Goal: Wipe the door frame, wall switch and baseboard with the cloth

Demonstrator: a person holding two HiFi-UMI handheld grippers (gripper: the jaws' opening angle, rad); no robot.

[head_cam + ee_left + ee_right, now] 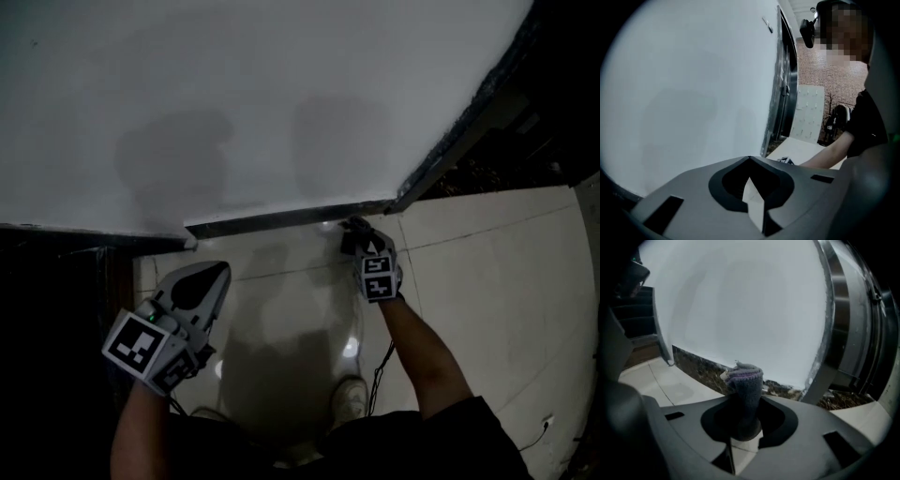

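Cloth (744, 394), a dark knitted wad with a purplish band, was pinched between the closed jaws of the right gripper (743, 425). It stood out of them as a short roll, its long axis running along the gripper's reach and its free end pointing at the foot of the wall. The left gripper (212, 275) hung back at the person's left over the pale floor (487, 244), jaws together on nothing. Beyond the cloth ran the dark baseboard (701, 366). The roll's end sat just at it, near the corner with the metal door frame (834, 310), though contact could not be made out. The white wall (234, 94) rose behind, with no switch in view. The baseboard pass seemed to be the step in hand. Nothing showed which surfaces had been wiped.
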